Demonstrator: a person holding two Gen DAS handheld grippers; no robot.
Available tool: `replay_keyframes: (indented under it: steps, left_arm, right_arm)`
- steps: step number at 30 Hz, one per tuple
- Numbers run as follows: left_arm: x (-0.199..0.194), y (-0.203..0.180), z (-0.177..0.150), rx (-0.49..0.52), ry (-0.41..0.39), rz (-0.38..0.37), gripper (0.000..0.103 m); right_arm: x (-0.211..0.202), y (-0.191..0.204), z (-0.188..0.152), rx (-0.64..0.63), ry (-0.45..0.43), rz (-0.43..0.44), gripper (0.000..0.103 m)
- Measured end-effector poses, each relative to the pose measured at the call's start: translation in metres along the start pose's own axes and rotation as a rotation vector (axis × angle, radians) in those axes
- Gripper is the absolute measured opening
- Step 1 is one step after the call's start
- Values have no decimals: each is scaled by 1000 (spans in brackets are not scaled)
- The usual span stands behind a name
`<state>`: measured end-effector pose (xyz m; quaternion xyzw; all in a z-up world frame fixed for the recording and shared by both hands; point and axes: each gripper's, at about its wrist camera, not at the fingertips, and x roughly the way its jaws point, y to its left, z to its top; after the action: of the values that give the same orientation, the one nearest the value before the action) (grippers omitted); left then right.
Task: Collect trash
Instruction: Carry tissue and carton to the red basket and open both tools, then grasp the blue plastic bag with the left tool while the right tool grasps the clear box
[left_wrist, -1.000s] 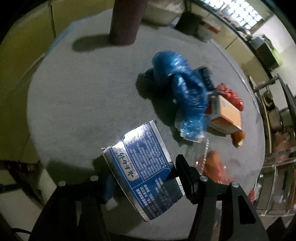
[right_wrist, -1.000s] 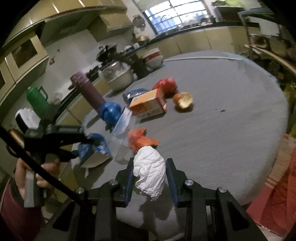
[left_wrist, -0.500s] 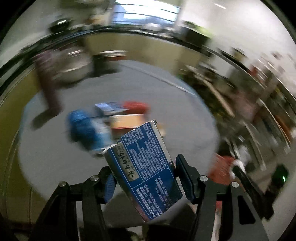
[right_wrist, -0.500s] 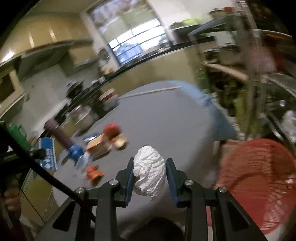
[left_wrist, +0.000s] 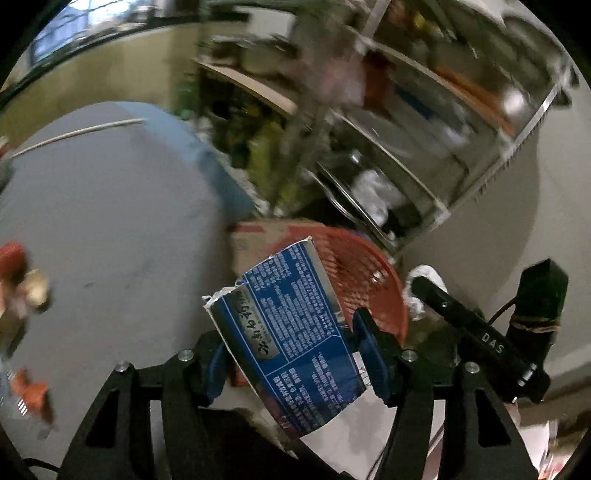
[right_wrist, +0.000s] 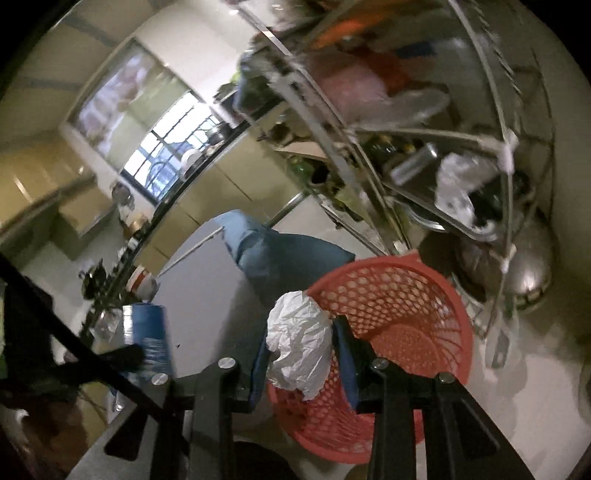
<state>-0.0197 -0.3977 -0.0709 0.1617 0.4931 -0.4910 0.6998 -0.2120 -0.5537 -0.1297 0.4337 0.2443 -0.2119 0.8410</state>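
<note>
1. Nearest in the left wrist view, the left gripper (left_wrist: 295, 354) has its blue-padded fingers clamped on a flattened blue printed packet (left_wrist: 291, 347), which stands tilted between them with its torn top edge up.
2. Nearest in the right wrist view, the right gripper (right_wrist: 301, 354) pinches a crumpled white paper wad (right_wrist: 301, 343) between its fingers; the wad hangs just over the near rim of the red mesh basket (right_wrist: 406, 321).
3. Just beyond both loads sits that basket on the pale floor. Its inside looks bare as far as the mesh shows, so by my reading nothing has been dropped in yet; both pieces are carried to the bin but not released.
4. The packet is short of the basket, beside and above its rim, while the paper wad is closer to a drop.
5. Further off lies the round grey table (left_wrist: 110, 221). At its left edge a red item (left_wrist: 11, 258), a yellowish lump (left_wrist: 35, 291) and an orange scrap (left_wrist: 31, 391) remain, so more trash is likely left to collect.
6. Farthest, the metal shelving (right_wrist: 424, 155) and window are smeared by motion blur; what the shelves hold cannot be made out. The table items are blurred and cut off by the frame edge, and the basket's lower part is hidden behind the gripper bodies.
</note>
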Motion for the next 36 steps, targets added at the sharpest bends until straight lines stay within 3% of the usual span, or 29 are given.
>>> replay_keyframes:
  steps: [3,4,6,8,11,16,18,21,27,30,36]
  left_arm:
    - [29,-19,2,41,51,-3,70]
    - [42,-25,3,49,79,-14,71]
    - [52,-29,1,55,116,-7,73]
    - [59,-29,-1,60,135,11,73]
    - [57,-16,-4,50,156,29,73]
    - [45,4,-2,-22,120,2,75]
    - [51,1,2,-38,120,-15,75]
    - [58,-15,6,1,117,-49,75]
    - [54,-22,6,78,106,-15,75]
    - [32,-7,2,88,65,13,75]
    - [-21,42,-39,39,23,114,76]
  right_arm:
    - [4,-17,1,46,23,20,43]
    - [5,-21,1,63,27,27,64]
    - [3,-29,2,95,-5,42,74]
    - [-1,-37,5,111,-25,54,74]
    - [-6,-49,14,107,-106,-27,74]
    - [-4,-58,31,2,-216,-340,73]
    - [5,-63,36,-4,-210,-436,73]
    - [13,-70,38,-16,-229,-524,73]
    - [39,-81,42,-92,-211,-736,73]
    - [56,-92,44,-114,-170,-773,73]
    - [85,-81,39,-135,-106,-713,73]
